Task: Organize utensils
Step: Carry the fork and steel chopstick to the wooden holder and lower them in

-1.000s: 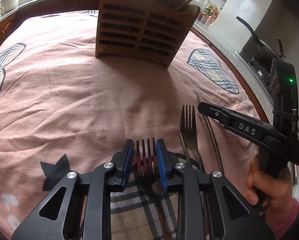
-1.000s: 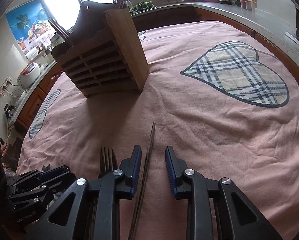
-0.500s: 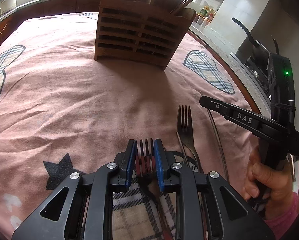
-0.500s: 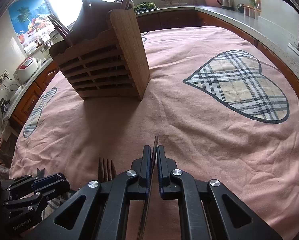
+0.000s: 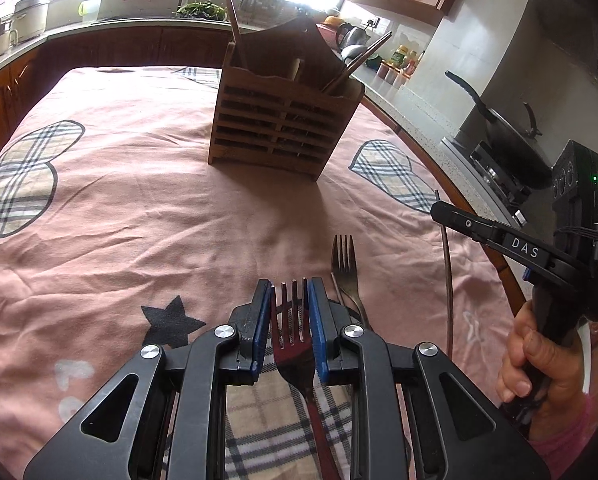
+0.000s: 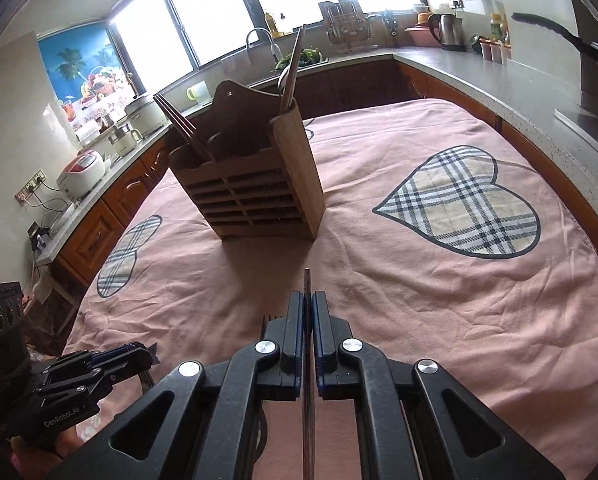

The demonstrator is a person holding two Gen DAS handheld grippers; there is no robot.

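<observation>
Both utensils lifted, fork (image 5: 290, 322) in left hand-held gripper (image 5: 289, 294), chopstick (image 6: 307, 292) in right (image 6: 308, 312)

Home kitchen, sink tap (image 6: 259, 38), kettle (image 6: 445, 32) (counter)

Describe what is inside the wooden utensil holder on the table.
Inside the wooden utensil holder, dark chopsticks lean out at one end and one upright handle rises at the other. Its walls hide their lower parts.

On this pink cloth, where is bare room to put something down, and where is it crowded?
Free: the wide cloth between the wooden holder and the checked heart, and the left stretch beside the black star. Crowded: the near edge, where the spare fork lies close to both grippers.
</observation>
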